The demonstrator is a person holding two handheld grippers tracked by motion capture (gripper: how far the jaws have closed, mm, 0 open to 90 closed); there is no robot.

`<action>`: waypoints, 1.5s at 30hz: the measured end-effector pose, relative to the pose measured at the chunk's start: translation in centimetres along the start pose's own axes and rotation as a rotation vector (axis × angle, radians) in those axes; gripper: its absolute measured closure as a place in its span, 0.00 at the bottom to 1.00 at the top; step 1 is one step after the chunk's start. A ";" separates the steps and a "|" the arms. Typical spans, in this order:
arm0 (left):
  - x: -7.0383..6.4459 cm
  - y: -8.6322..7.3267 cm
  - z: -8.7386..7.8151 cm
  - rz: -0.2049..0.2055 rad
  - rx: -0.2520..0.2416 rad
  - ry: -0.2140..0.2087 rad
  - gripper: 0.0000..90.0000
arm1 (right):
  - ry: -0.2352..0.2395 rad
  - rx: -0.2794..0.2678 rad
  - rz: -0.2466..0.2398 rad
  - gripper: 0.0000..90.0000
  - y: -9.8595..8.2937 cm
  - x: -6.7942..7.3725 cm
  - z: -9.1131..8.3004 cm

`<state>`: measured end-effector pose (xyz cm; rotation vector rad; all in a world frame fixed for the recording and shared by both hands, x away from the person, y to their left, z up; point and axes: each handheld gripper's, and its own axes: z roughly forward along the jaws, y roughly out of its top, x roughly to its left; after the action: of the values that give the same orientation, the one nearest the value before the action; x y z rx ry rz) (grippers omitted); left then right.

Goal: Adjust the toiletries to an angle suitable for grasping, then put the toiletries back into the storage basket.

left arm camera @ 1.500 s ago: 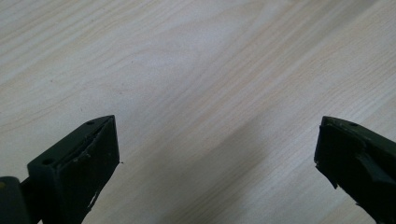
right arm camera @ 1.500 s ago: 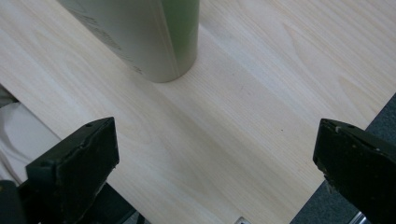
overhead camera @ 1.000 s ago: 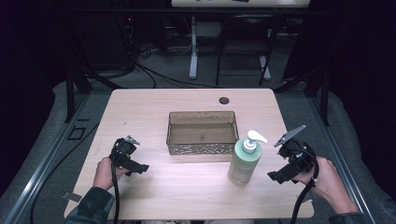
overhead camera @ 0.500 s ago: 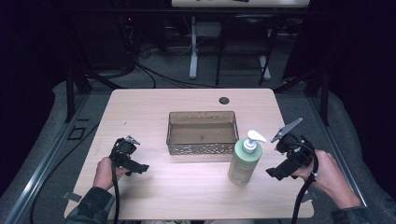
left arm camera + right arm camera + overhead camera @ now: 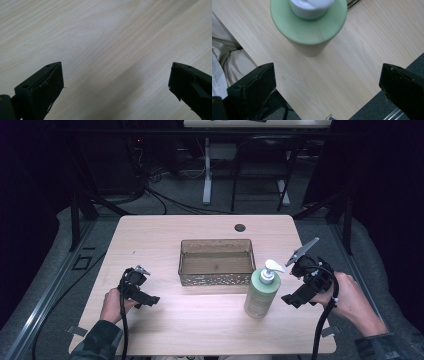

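A green soap bottle [image 5: 261,292] with a white pump top stands upright on the wooden table [image 5: 165,232], in front of the right end of a brown mesh basket [image 5: 215,263]. My right gripper [image 5: 290,282] is just right of the bottle, lifted off the table, open and holding nothing. In the right gripper view the bottle [image 5: 309,27] shows from above, beyond the gap of the right gripper [image 5: 327,82], untouched. My left gripper [image 5: 144,288] sits low at the front left, open. In the left gripper view, the left gripper [image 5: 115,80] has bare wood between its fingers.
The basket looks empty. A round black cable hole [image 5: 240,227] lies near the table's far edge. The table's front edge [image 5: 312,112] and right edge run close to my right gripper, with a grey floor beyond. Desk legs and cables stand behind the table.
My right gripper has moved left and a little up, closer to the soap bottle. The left gripper and the bottle have stayed where they were.
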<state>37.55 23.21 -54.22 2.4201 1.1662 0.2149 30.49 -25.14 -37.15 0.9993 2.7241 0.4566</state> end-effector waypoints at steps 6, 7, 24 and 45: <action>0.0 0.0 0.1 0.000 0.002 -0.003 0.00 | 0.009 0.019 -0.025 0.00 1.2 0.3 -0.3; 0.0 0.0 0.1 0.001 0.001 -0.004 0.00 | 0.008 0.022 -0.028 0.00 1.4 0.4 -0.3; -0.1 0.1 0.2 0.007 0.003 -0.006 0.00 | 0.002 0.033 -0.081 0.00 4.7 0.9 -0.4; -0.1 0.1 0.3 0.007 0.011 -0.010 0.00 | 0.011 0.106 -0.168 0.00 7.7 1.3 0.1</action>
<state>37.68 23.00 -54.40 2.4322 1.1575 0.1986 34.05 -18.71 -34.60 0.7844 2.8378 0.2918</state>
